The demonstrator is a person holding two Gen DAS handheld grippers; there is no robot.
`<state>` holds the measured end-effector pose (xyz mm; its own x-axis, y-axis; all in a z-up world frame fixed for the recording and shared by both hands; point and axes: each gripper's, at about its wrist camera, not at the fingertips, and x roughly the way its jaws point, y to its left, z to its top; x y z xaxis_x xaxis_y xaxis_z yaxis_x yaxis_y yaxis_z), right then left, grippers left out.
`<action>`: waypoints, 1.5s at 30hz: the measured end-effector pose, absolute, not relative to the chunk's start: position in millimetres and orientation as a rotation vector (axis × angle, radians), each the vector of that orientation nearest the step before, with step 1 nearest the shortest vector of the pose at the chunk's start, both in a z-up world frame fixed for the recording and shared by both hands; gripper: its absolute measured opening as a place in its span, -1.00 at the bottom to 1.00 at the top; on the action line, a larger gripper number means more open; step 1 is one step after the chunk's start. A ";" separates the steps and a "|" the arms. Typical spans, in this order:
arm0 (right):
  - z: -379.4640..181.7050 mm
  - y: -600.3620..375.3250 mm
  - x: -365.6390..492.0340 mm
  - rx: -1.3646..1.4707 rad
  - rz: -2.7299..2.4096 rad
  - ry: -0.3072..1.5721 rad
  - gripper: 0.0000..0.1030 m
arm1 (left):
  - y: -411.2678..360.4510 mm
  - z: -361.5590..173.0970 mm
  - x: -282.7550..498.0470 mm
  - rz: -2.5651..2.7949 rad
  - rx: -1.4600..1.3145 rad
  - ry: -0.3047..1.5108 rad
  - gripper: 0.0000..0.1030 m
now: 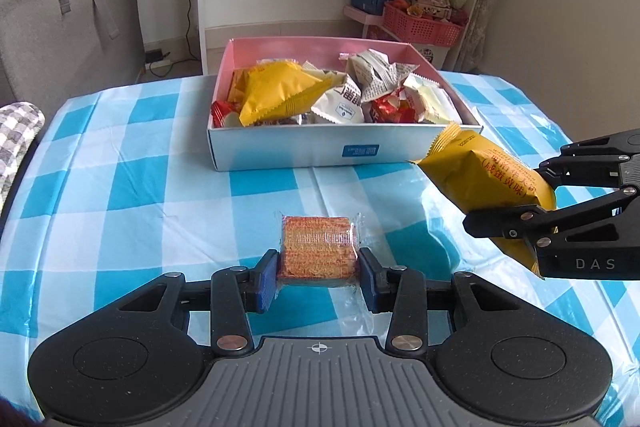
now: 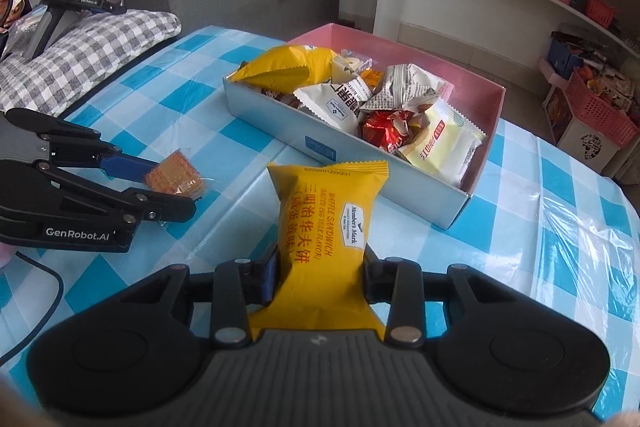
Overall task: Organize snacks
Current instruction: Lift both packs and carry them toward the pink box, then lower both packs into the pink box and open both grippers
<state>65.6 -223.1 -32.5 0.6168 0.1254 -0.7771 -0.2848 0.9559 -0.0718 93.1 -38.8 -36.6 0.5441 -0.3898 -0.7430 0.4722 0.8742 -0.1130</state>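
gripping a clear-wrapped orange cracker pack [image 1: 318, 247] between its blue pads, our left gripper [image 1: 319, 277] holds it low over the table [image 1: 120, 187], toward the near edge. our right gripper [image 2: 320, 273] is clamped narrow on a yellow waffle sandwich packet [image 2: 326, 227], lifted just in front of the box's [image 1: 280, 151] near right corner. that box sits toward the table's far edge, full of wrapped snacks [image 1: 340, 95].
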 end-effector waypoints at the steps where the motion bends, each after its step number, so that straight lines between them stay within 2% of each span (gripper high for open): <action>1: -28.5 -224.7 65.4 -0.179 0.235 0.867 -0.33 | -38.4 -33.7 94.0 -0.515 0.102 0.846 -0.24; 11: -2.1 -250.2 83.0 -0.039 0.176 0.791 -0.32 | -38.6 -3.2 120.7 -0.509 0.077 0.768 -0.24; 20: -0.2 -275.6 132.4 0.075 0.097 0.776 -0.32 | -60.7 25.4 177.7 -0.494 0.107 0.704 -0.24; 30: -10.1 -292.6 182.6 0.155 0.021 0.788 -0.32 | -117.9 9.4 238.6 -0.503 0.172 0.713 -0.24; 39: -16.4 -306.8 204.2 0.222 0.003 0.791 -0.31 | -145.2 -10.2 261.9 -0.507 0.196 0.735 -0.23; 41: -17.2 -308.6 206.2 0.243 0.007 0.789 -0.29 | -146.0 -12.9 261.2 -0.517 0.197 0.726 -0.13; 42: -17.5 -309.6 206.1 0.254 0.014 0.784 -0.22 | -145.4 -13.6 260.8 -0.517 0.199 0.722 -0.12; 43: -16.6 -310.9 205.2 0.269 0.007 0.772 -0.05 | -145.1 -14.0 259.3 -0.519 0.199 0.721 -0.05; 44: -15.5 -312.1 203.6 0.279 0.000 0.760 0.10 | -145.8 -13.6 259.6 -0.514 0.198 0.720 0.13; 45: -14.0 -313.3 201.1 0.290 -0.005 0.745 0.36 | -144.8 -12.8 257.9 -0.505 0.199 0.709 0.22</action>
<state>201.1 -313.3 -14.0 0.7369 0.0977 -0.6689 0.1071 0.9601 0.2583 257.9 -144.8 -12.8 0.6454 -0.3750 -0.6654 0.5068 0.8621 0.0057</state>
